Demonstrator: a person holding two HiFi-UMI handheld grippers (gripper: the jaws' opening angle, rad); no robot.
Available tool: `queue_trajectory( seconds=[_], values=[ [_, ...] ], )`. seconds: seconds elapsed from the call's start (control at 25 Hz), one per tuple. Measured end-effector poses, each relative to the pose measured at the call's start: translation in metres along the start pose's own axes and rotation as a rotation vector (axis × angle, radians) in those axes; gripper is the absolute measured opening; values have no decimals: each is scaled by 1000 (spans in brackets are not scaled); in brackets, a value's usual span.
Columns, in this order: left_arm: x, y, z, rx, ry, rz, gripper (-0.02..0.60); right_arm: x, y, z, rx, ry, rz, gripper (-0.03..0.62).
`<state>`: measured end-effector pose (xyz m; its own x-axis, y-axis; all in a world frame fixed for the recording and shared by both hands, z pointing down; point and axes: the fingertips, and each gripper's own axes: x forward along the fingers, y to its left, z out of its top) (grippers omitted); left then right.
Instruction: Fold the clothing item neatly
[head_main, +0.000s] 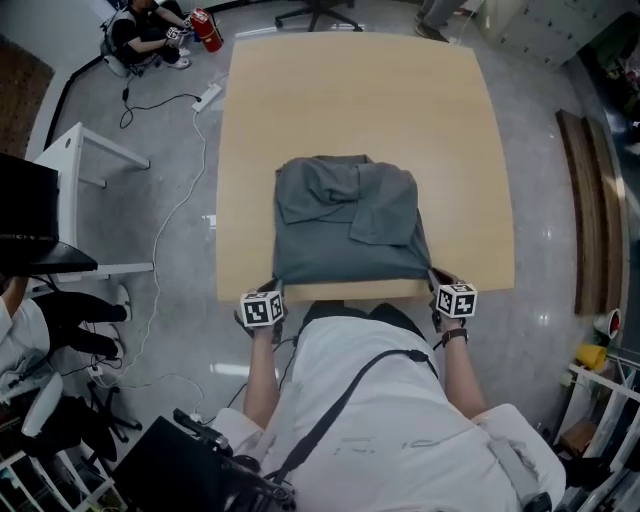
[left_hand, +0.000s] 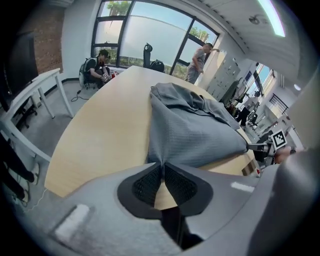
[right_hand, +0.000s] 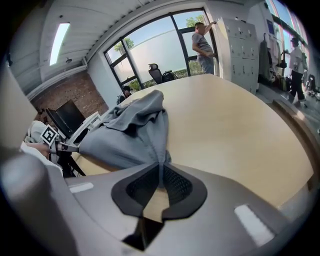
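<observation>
A grey shirt (head_main: 345, 225) lies partly folded on the near half of the light wooden table (head_main: 400, 100), its near edge at the table's front edge. My left gripper (head_main: 272, 287) is shut on the shirt's near left corner, and the cloth (left_hand: 190, 135) is pinched between the pads (left_hand: 161, 172). My right gripper (head_main: 437, 278) is shut on the near right corner, where the cloth (right_hand: 132, 137) runs up from the closed pads (right_hand: 161, 172). The near edge is stretched between the two grippers. The sleeves are folded over the top of the shirt.
A white desk (head_main: 85, 190) and a cable with a power strip (head_main: 208, 96) are on the floor at the left. A person sits on the floor at far left (head_main: 140, 35). Another person stands by lockers (right_hand: 202, 45). Wooden boards (head_main: 590, 220) lie at right.
</observation>
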<state>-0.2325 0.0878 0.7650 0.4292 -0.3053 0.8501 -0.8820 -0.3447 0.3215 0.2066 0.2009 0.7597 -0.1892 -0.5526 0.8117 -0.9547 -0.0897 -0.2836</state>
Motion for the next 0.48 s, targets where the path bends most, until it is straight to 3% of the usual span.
queue_trajectory(
  seconds=[0.12,0.28,0.36,0.48],
  values=[
    [-3,4,-11,-5,-32,43,40,-5,8,-9,-76,-45,9,28],
    [-37,1,0,156,-68,206,48,-18,14,11,-171,-153,50,54],
    [-62,-8,-1,173,-111,260,48,-41,9,16,-158,-220,50,37],
    [-91,-38,-11,145,-200,249,31,-77,7,14,-72,-302,77,16]
  ],
)
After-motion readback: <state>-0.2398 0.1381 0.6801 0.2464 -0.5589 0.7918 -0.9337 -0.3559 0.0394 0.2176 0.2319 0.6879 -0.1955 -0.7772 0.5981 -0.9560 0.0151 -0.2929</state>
